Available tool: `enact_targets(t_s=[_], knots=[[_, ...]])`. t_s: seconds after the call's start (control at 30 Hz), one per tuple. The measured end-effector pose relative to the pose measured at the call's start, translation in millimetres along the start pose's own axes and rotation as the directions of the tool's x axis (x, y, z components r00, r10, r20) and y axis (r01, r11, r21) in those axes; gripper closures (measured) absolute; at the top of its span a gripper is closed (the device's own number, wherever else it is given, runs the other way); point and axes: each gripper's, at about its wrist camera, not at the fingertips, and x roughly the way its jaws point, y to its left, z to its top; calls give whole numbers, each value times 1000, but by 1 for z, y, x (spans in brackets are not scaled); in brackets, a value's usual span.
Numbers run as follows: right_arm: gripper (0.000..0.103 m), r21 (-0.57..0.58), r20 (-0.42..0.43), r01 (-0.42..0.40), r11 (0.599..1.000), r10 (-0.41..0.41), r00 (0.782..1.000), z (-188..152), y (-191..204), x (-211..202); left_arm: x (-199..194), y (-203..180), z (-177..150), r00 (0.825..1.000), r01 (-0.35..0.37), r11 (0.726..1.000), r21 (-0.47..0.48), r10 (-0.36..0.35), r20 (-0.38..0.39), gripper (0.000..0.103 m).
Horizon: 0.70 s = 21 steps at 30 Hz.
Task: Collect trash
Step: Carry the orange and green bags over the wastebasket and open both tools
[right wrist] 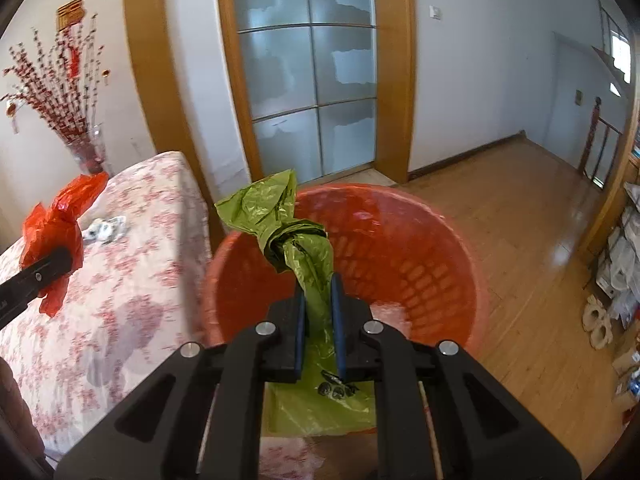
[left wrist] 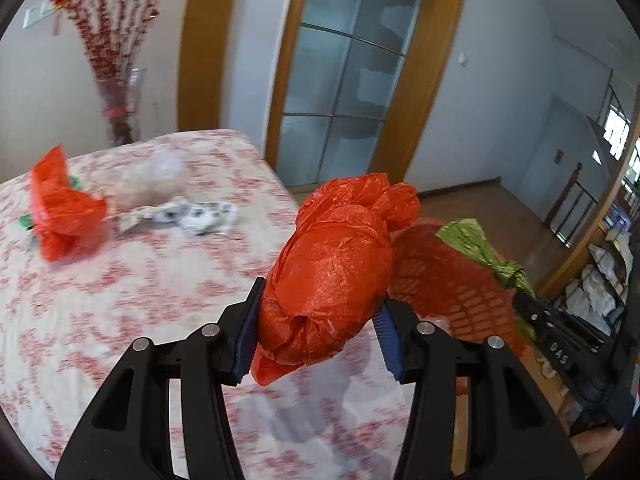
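Note:
My left gripper (left wrist: 316, 308) is shut on a knotted red plastic bag (left wrist: 332, 272) and holds it above the table's right edge, next to the red basket (left wrist: 452, 280). My right gripper (right wrist: 318, 300) is shut on a green plastic bag (right wrist: 280, 220) and holds it over the mouth of the red basket (right wrist: 420, 248). The green bag also shows in the left wrist view (left wrist: 480, 244), with the right gripper (left wrist: 520, 300) behind it. The left gripper with its red bag shows in the right wrist view (right wrist: 56, 236). A second red bag (left wrist: 60, 212) lies on the table at far left.
The table (left wrist: 120, 312) has a red-flowered cloth. On it lie a clear crumpled bag (left wrist: 152, 180) and a crumpled printed wrapper (left wrist: 192, 216). A vase of red branches (left wrist: 116, 100) stands at its far edge. Wooden floor (right wrist: 520, 240) and a glass door (right wrist: 308, 80) lie beyond.

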Motion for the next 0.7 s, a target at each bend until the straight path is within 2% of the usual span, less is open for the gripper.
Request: enact_targets(t_s=[0.33, 0.7], knots=[[90, 66, -14, 19, 998, -18, 1000, 0, -32, 20, 32, -48, 2, 996, 74, 996, 49, -71, -48, 53], [90, 127, -14, 11, 992, -9, 1000, 2, -53, 28, 56, -77, -3, 989, 123, 989, 78, -115, -95, 53]])
